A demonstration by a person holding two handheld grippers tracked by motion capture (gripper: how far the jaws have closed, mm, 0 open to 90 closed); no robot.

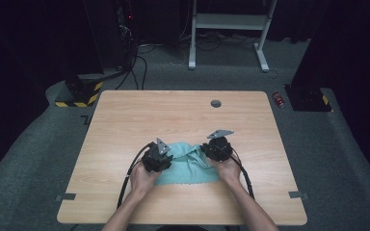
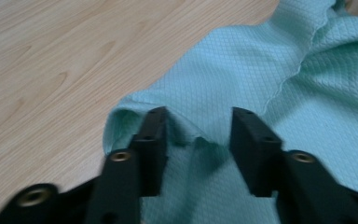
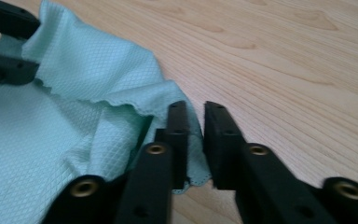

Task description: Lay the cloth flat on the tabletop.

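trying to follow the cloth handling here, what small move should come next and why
Probably close the left gripper on the fold between its jaws. The right gripper looks nearly shut on the edge of the green cloth, with a thin strip of fabric in the narrow gap. The left jaws stand apart around a raised fold at the cloth's corner without pressing it, so only one side looks secured before any lift or fold.

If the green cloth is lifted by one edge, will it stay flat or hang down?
The cloth will probably hang limp: it already lies in soft folds and wrinkles on the table. It looks thin and light, so it should lift easily. Its waffle texture may give the right tool some hold on the edge.
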